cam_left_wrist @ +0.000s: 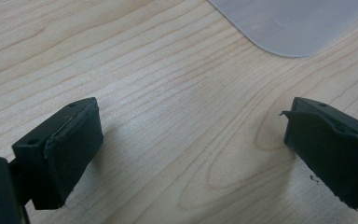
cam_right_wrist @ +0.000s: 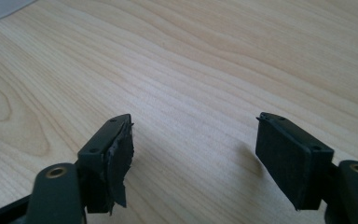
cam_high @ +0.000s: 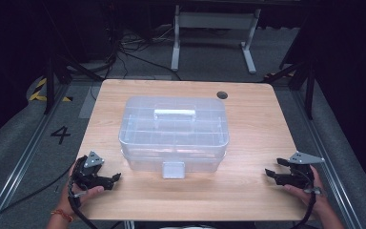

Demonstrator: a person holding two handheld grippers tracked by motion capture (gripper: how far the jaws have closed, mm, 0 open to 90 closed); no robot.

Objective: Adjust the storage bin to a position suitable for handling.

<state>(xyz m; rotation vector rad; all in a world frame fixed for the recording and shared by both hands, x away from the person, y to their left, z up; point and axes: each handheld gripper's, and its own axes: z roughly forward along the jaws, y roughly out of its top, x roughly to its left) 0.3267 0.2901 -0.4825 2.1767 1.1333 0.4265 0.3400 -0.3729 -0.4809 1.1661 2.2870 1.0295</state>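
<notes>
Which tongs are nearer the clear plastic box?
Left. The left tongs sit just off the clear plastic box at its near-left corner; the right tongs rest farther out, off its near-right side.

The table [cam_high: 248, 143] is made of light wood with wavy grain lines, and its top looks smooth and a little shiny. Between the two grippers, a box [cam_high: 174, 131] of clear, cloudy plastic is seen, smooth all over, with a whiter plastic handle [cam_high: 175, 113] on its lid. The left gripper [cam_left_wrist: 191, 144] is made of black matt plastic, and its pads [cam_left_wrist: 72, 154] look like soft, dull rubber with rough, torn edges. The right gripper [cam_right_wrist: 193, 154] is made the same way. A small brass-coloured metal ring [cam_right_wrist: 56, 172] is set in it.
</notes>
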